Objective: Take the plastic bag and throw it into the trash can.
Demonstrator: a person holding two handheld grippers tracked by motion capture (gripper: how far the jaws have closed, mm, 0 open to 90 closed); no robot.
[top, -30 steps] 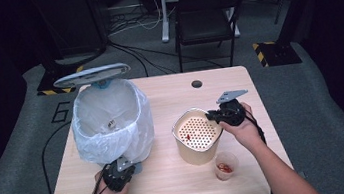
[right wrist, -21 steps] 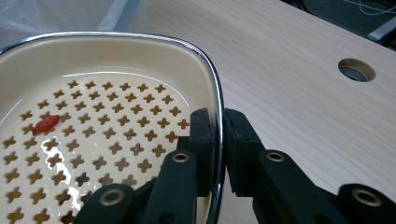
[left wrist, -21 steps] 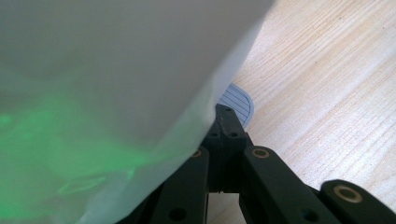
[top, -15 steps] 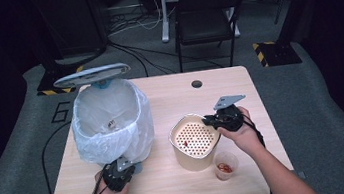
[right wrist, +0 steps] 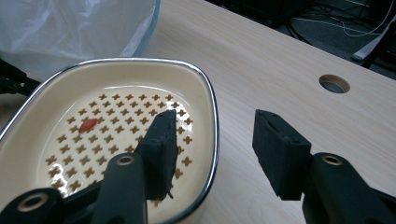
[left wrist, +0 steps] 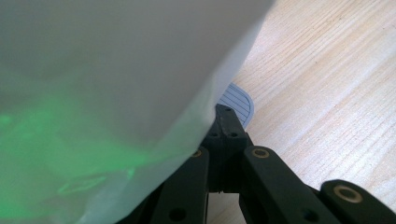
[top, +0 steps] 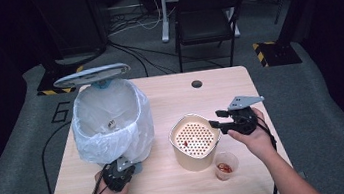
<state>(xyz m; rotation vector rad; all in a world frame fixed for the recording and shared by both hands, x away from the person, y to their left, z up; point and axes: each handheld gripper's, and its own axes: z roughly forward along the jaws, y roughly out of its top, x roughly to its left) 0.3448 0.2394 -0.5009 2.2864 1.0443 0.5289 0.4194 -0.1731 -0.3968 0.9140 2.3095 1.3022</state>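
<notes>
A cream container [top: 195,142] with a perforated insert stands in the middle of the table, a red bit [right wrist: 88,124] lying inside it. My right gripper [top: 215,119] hovers at its right rim. The jaws have just been opening and now stand apart, one over the inside and one outside, with neither pad touching the rim [right wrist: 212,140]. On the left stands a bin lined with a white bag [top: 110,122], its lid [top: 91,76] raised. My left gripper [top: 126,163] is shut, low at the bin's foot. Its tips [left wrist: 226,114] rest at the ribbed grey pedal [left wrist: 238,99].
A small clear cup [top: 225,164] with red pieces stands just in front of the container, under my right wrist. A round cable hole [top: 196,83] lies at the table's far edge. A black chair [top: 205,17] stands beyond the table.
The right gripper's jaws have opened off the container's rim and the hand has drawn back a little to the right. The left gripper and the bin have not moved.
</notes>
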